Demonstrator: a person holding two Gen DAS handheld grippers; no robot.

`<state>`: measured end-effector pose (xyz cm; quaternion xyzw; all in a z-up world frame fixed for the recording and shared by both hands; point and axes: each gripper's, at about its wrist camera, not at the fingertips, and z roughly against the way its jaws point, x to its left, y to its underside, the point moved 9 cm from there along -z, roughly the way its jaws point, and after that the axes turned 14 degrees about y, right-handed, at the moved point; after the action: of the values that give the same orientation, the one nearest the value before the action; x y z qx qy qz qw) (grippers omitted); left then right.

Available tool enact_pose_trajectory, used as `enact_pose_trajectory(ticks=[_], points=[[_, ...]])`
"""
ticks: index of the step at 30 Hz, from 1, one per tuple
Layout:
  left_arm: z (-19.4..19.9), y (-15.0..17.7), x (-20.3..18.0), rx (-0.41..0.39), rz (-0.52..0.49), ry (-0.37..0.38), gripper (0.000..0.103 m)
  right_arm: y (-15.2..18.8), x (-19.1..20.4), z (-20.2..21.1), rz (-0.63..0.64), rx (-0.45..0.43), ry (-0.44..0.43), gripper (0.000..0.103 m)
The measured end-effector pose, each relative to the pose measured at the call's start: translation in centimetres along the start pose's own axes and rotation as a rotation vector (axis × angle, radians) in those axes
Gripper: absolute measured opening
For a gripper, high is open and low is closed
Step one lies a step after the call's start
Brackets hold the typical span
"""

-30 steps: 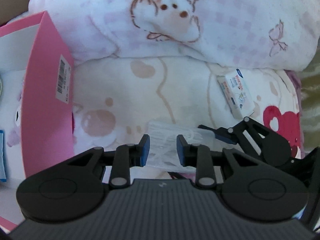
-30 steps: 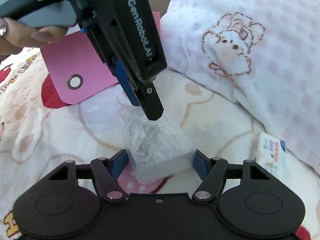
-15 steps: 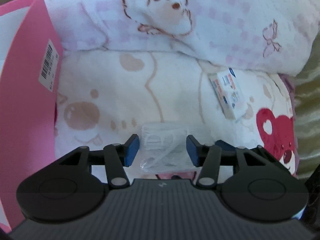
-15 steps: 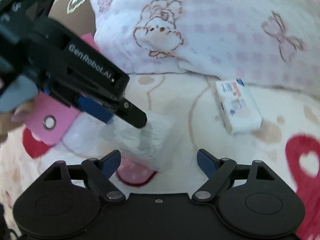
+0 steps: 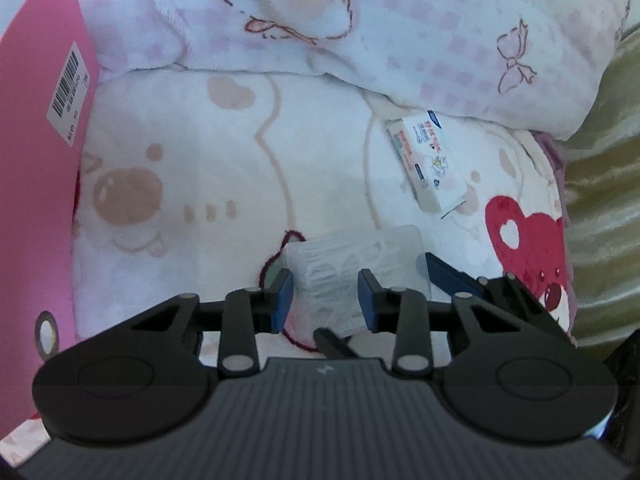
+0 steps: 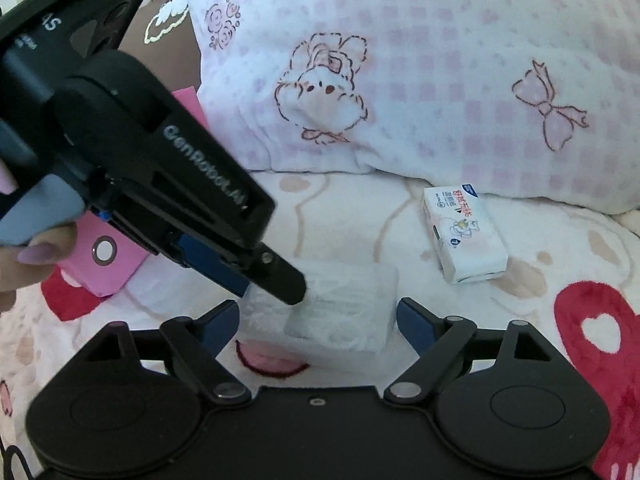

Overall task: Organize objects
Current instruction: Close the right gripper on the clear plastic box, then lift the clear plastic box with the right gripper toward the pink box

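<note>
Plush blanket (image 6: pixel 340 216); clear packet (image 6: pixel 344 304) (crinkled, whitish) lies flat.

Both wrist views look steeply down, close, sharing the clear packet (image 5: pixel 352 276) and blanket (image 6: pixel 352 216)

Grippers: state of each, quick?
Left gripper: jaws have just been closing, now pinching the clear packet.
Right gripper: jaws have just been opening, clear of the packet, holding nothing.

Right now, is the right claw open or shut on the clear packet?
Open. The right claw has just been opening; both blue pads stand clear of the clear packet lying between them.
</note>
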<state>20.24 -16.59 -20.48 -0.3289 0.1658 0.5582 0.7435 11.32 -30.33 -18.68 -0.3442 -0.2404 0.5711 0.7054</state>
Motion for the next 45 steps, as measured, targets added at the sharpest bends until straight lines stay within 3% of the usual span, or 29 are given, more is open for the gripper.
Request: enact_pose_trajectory(ticks=[5, 11, 19, 25, 30, 39, 45], points=[[-0.3, 0.3, -0.1, -0.034, -0.024, 0.003, 0.037, 0.9, 0.6, -0.4, 0.124, -0.011, 0.043, 0.097], [-0.3, 0.6, 0.7, -0.080, -0.009, 0.057, 0.040, 0.8, -0.1, -2.4, 0.022, 0.057, 0.057, 0.099], [0.0, 0.9, 1.6, -0.133, -0.008, 0.156, 0.039, 1.1, -0.4, -1.8, -0.004, 0.024, 0.059, 0.098], [0.5, 1.9, 0.7, -0.150, -0.074, 0.127, 0.038, 1.2, -0.5, -1.1, -0.038, 0.017, 0.048, 0.097], [1.1, 3.4, 0.8, -0.155, -0.007, 0.143, 0.038, 1.9, 0.0, 0.5, -0.014, 0.020, 0.047, 0.097], [3.2, 5.8, 0.0, -0.148, 0.008, 0.153, 0.038, 2.6, 0.9, 3.6, -0.032, 0.023, 0.050, 0.097], [6.7, 6.7, -1.1, -0.173, -0.063, 0.087, 0.039, 1.7, 3.1, 6.3, 0.010, -0.027, 0.038, 0.097]])
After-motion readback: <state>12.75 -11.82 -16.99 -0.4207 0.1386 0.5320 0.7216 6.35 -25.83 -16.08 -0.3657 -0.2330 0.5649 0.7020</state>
